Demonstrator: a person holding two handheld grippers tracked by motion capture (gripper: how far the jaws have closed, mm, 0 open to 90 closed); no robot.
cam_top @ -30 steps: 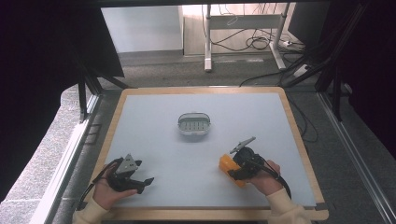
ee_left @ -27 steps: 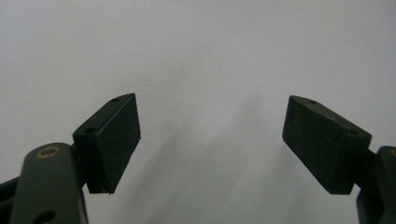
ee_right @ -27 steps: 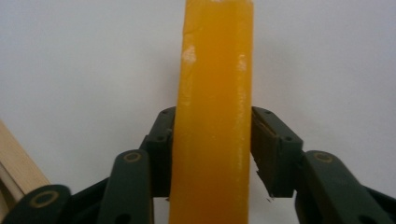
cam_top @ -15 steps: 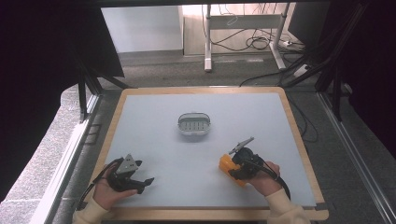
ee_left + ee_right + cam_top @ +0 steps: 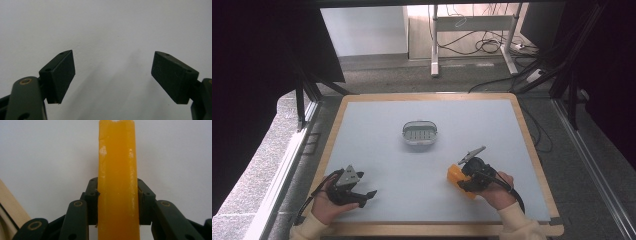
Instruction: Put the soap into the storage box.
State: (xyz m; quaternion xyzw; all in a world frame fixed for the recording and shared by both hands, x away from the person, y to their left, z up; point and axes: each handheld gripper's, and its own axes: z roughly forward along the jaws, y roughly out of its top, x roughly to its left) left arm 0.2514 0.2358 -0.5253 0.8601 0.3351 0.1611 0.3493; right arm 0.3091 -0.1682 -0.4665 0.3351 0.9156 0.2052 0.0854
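Table (image 5: 377, 125): pale grey-blue top with a light wooden rim, seen from above in the high view; grey floor around it, black frame posts at both sides, cables on the floor behind.

Person: two forearms in cream sleeves come in from the bottom edge, one hand-held gripper in each hand.

Right hand-held gripper (image 5: 460, 178): near the right front part of the table, right hand (image 5: 494, 192) wrapped around its body, grey plate sticking up on top, cable looping back along the wrist. Jaws have just been closing and now pinch the orange block (image 5: 455, 175) between them. In the right gripper view the block (image 5: 117, 182) stands as a tall glossy orange bar between the two black pads, both pads flat against its sides, with a small notch at its far end. The block sits low over the table surface; can't tell if it touches.

Left hand-held gripper (image 5: 364, 195): near the left front corner, held in the left hand (image 5: 329, 202), well apart from the right one. The left gripper view shows its jaws spread wide with bare table between the pads (image 5: 61, 75).

Small oval dish (image 5: 419, 133): grey, ribbed inside, near the table centre, well apart from both grippers.
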